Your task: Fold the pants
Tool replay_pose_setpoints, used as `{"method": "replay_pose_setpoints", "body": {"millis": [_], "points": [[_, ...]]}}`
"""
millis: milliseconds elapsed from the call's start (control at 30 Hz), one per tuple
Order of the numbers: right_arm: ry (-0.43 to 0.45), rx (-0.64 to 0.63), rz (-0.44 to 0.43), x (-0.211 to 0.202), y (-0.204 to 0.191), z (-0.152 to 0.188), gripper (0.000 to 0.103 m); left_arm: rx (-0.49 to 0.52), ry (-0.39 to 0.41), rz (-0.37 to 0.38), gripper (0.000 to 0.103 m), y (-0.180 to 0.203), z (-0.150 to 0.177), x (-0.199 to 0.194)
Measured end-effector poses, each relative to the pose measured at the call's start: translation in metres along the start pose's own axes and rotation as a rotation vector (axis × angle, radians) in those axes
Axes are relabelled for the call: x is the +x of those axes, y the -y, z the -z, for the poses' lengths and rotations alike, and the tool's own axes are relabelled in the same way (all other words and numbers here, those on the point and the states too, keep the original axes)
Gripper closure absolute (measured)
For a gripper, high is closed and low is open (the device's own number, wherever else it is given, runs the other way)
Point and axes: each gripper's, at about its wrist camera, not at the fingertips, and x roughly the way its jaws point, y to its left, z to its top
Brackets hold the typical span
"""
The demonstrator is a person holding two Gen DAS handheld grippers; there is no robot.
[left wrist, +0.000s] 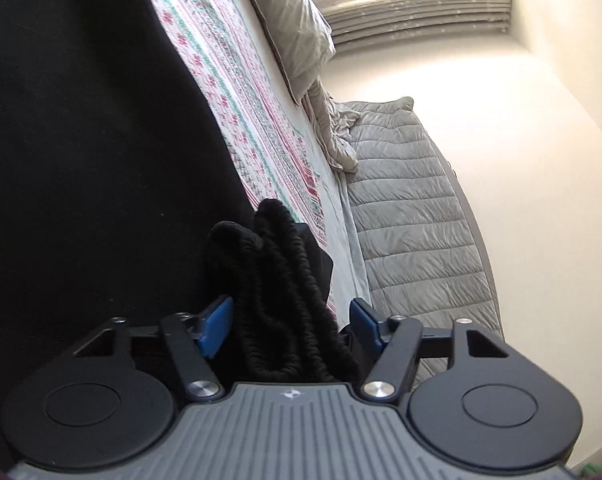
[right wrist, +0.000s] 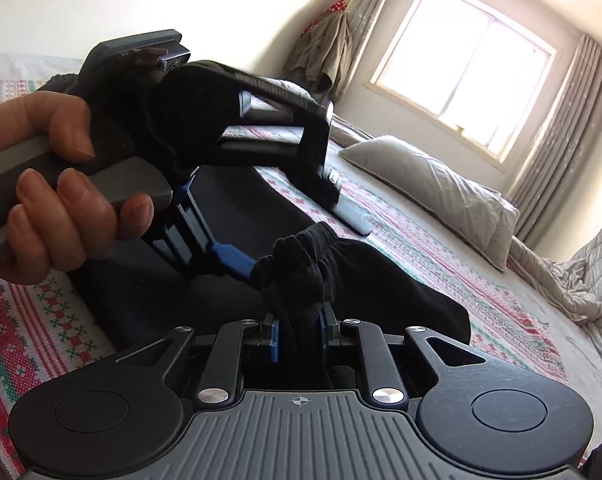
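While clamped: right claw (right wrist: 297, 334), pants (right wrist: 301, 276)

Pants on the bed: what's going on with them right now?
A person is folding black pants on a patterned bedspread, a gripper in each hand. The right gripper is shut on the bunched elastic waistband, lifting it slightly off the bed. The left gripper straddles the same waistband; its pads do not press the fabric yet. The left hand shows in the right wrist view. No fold is finished yet.
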Motion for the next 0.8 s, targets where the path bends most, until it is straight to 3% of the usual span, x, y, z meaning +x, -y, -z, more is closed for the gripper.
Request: {"method": "replay_pose_setpoints", "body": {"millis": [67, 267, 333, 433, 500, 567, 667, 800], "points": [[0.018, 0.023, -0.013, -0.004, 0.001, -0.001, 0.087, -0.017, -0.029, -0.016, 0.027, -0.001, -0.001, 0.002], [0.056, 0.048, 0.003, -0.012, 0.001, -0.006, 0.088, -0.041, -0.045, 0.025, 0.004, -0.001, -0.004, -0.006], [0.065, 0.061, -0.025, -0.014, 0.002, -0.007, 0.088, -0.029, -0.047, 0.014, 0.004, 0.003, -0.002, -0.003], [0.070, 0.030, -0.085, -0.011, 0.000, -0.007, 0.087, 0.026, 0.011, -0.070, 0.029, 0.008, 0.001, -0.009], [0.047, -0.002, -0.082, -0.009, -0.008, -0.005, 0.082, 0.046, 0.041, -0.099, 0.053, 0.007, 0.001, -0.016], [0.033, -0.005, -0.093, -0.007, -0.009, -0.004, 0.080, 0.071, 0.059, -0.125, 0.062, 0.007, -0.002, -0.022], [0.020, 0.058, -0.149, -0.005, -0.002, -0.005, 0.068, 0.196, 0.083, -0.241, 0.066, 0.020, -0.007, -0.032], [-0.024, 0.239, -0.303, 0.002, 0.014, -0.007, 0.056, 0.325, 0.097, -0.389, 0.067, 0.030, -0.017, -0.053]]}}
